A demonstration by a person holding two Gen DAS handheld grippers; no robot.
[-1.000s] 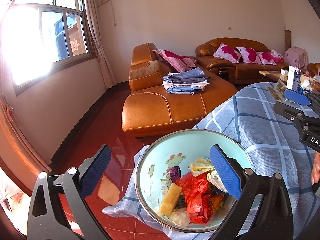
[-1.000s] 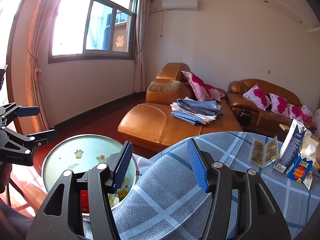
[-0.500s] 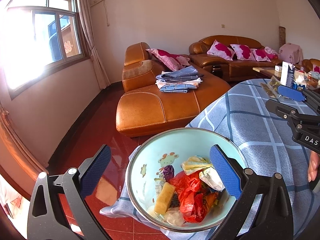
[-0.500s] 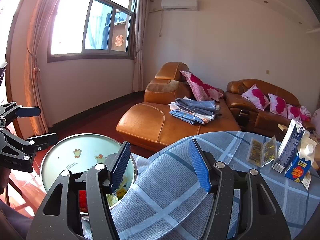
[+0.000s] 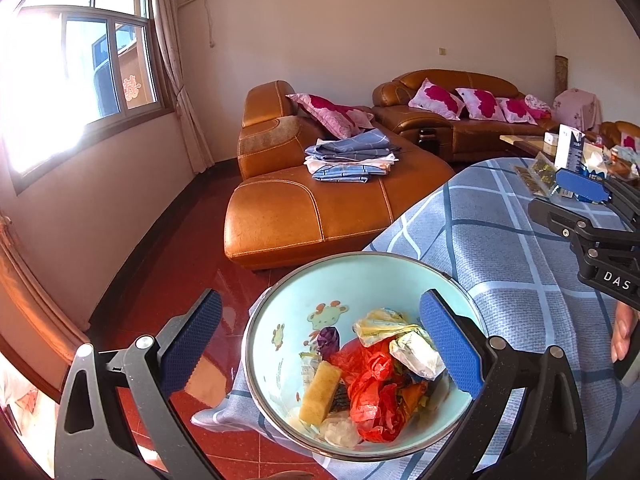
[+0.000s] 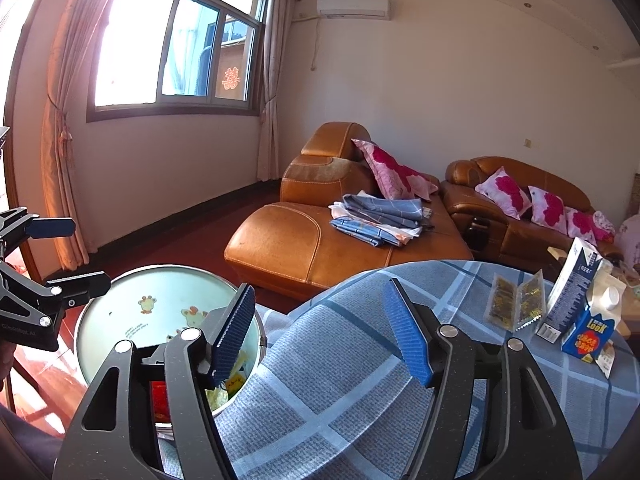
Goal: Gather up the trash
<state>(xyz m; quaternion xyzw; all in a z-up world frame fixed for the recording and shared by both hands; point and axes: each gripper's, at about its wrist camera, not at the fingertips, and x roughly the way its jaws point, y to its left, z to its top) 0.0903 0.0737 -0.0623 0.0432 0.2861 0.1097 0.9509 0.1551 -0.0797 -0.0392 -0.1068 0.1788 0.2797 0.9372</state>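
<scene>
Our right claw [image 6: 316, 330] hangs over the checked tablecloth [image 6: 320, 380] with its jaws partly apart and nothing between them; they have just been opening wider. Our left claw [image 5: 320, 340] is spread wide around the near side of the bowl [image 5: 292, 312] without pressing on it, one pad outside the rim and one above the contents.

We judge the job well along. The bowl already holds a red plastic bag [image 5: 372, 384], crumpled wrappers [image 5: 412, 354], a yellowish block [image 5: 318, 394] and other scraps. What may be left sits at the far right of the table: two small clear packets [image 6: 514, 304], a tall dark carton [image 6: 570, 288] and a blue carton [image 6: 592, 326], though we cannot tell which of these count as trash.

The bowl sits at the table's left edge, partly overhanging the red floor [image 5: 160, 280], so a nudge could tip it off. Between the right claw and the cartons the cloth lies bare, giving open room to reach across. The sofa [image 6: 304, 240] stands well apart beyond the table.
</scene>
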